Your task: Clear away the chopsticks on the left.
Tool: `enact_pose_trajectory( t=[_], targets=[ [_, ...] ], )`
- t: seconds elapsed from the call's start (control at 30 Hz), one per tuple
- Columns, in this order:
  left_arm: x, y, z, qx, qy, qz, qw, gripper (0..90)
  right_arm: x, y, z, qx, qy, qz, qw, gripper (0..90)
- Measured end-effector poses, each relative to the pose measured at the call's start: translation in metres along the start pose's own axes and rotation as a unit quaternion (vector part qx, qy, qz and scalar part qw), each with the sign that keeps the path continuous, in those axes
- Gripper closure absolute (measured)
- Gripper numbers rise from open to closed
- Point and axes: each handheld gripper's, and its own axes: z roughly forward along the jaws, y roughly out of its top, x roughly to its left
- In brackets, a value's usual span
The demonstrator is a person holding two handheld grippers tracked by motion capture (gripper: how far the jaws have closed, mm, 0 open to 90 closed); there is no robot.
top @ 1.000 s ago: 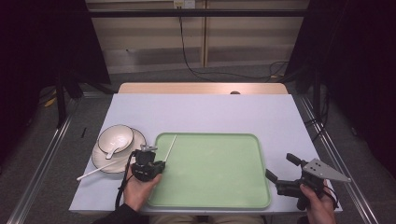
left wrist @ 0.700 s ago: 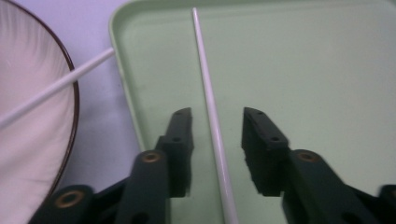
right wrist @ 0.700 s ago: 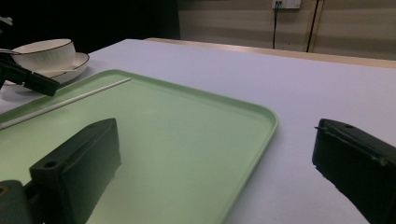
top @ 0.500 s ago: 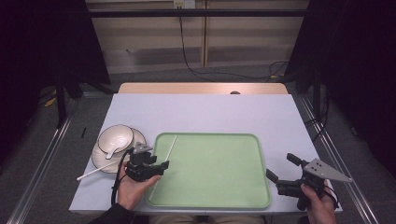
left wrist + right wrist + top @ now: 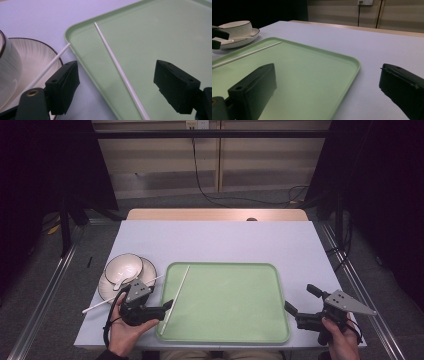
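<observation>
Pale lilac surface (image 5: 220, 240) fills the middle of the high view, with dark curtains and a cabled wall behind it. We judge the work in hand to be moving the chopsticks onto the green tray (image 5: 280, 285). One white chopstick (image 5: 176, 296) already lies inside the tray, along its left rim. Our left tool (image 5: 167, 306) sits at the lower left of that frame, just beside the chopstick's near end; its jaws have just been opening, and in the left gripper view the chopstick (image 5: 117, 67) runs free between them, touched by neither pad. So we read this as the release just made.

A second chopstick (image 5: 100, 303) rests across the saucer (image 5: 148, 270), at the left of the tray, its tip reaching toward the tray's rim. The next move, in our judgement, calls for swinging the left tool over to this stick and closing on it where it leaves the saucer, without nudging the dishes.

On the saucer stands a white bowl (image 5: 123, 267) with a spoon (image 5: 120, 281) in it. The tray holds nothing besides the one chopstick.

Our right tool (image 5: 296, 306) waits unclenched at the lower right, holding nothing.
</observation>
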Motion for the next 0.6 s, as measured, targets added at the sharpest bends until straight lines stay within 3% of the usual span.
enact_pose_trajectory(
  t=[0.2, 0.23, 0.3, 0.37, 0.47, 0.5, 0.6],
  targets=[
    [0.004, -0.007, -0.016, -0.021, -0.004, 0.007, 0.9998, 15.2, 0.0, 0.0, 0.0, -0.001, -0.002, -0.002, 1.0, 0.8],
    [0.005, -0.008, -0.018, -0.017, -0.002, 0.001, 0.9999, 16.8, 0.0, 0.0, 0.0, -0.001, -0.002, -0.002, 1.0, 0.8],
    [0.006, -0.01, -0.021, -0.001, 0.017, 0.016, 0.9997, 17.2, 0.0, 0.0, 0.0, -0.001, -0.002, -0.002, 1.0, 0.8],
    [0.008, -0.013, -0.024, 0.006, 0.013, 0.006, 0.9999, 17.8, 0.0, 0.0, 0.0, -0.001, -0.002, -0.002, 1.0, 0.8],
    [0.008, -0.015, -0.028, 0.012, 0.009, 0.02, 0.9997, 15.9, 0.0, 0.0, 0.0, -0.001, -0.002, -0.003, 1.0, 0.8],
    [0.009, -0.016, -0.031, 0.011, -0.005, 0.028, 0.9995, 11.4, 0.0, 0.0, 0.0, -0.001, -0.002, -0.002, 1.0, 0.8],
    [0.011, -0.017, -0.034, 0.008, -0.011, 0.025, 0.9996, 9.6, 0.0, 0.0, 0.0, -0.001, -0.002, -0.003, 1.0, 0.8]
  ],
)
